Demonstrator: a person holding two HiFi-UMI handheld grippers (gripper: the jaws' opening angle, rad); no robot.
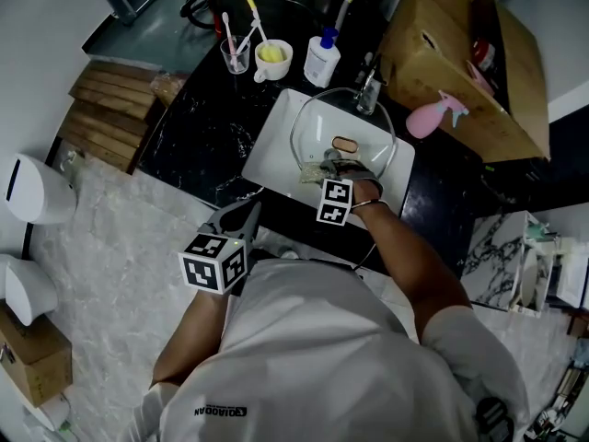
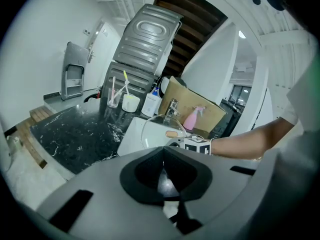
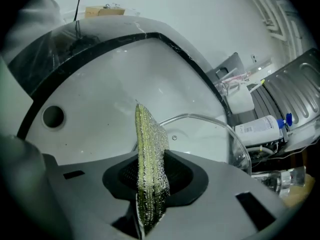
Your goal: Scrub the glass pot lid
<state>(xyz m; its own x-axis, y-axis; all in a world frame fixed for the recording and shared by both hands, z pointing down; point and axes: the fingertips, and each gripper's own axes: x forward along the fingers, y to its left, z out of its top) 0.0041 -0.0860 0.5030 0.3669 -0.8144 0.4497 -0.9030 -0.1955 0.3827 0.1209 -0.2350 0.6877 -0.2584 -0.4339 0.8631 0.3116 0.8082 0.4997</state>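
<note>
**Pad at the lid in the sink**

We see the white sink (image 1: 274,147) set in the black worktop (image 1: 198,141). It holds the glass lid (image 1: 317,122), which lies towards the far edge, just below the tap (image 1: 368,92).

We hold the right gripper (image 1: 339,167) at the lid's near rim; its jaws are clamped on a green scouring pad (image 3: 149,154), which stands on edge between them and sticks out towards the lid.

The left gripper (image 1: 244,215) hangs off the worktop's near edge, close to our body; its jaws are pressed together with nothing between them.

Along the far edge a glass (image 1: 235,55) holds toothbrushes; a white mug (image 1: 273,61) just beside it holds something yellow; a white bottle (image 1: 322,61) with a blue cap stands near the tap. At the far right corner there is a cardboard box (image 1: 451,58), with a pink spray bottle (image 1: 433,115) against it.
</note>
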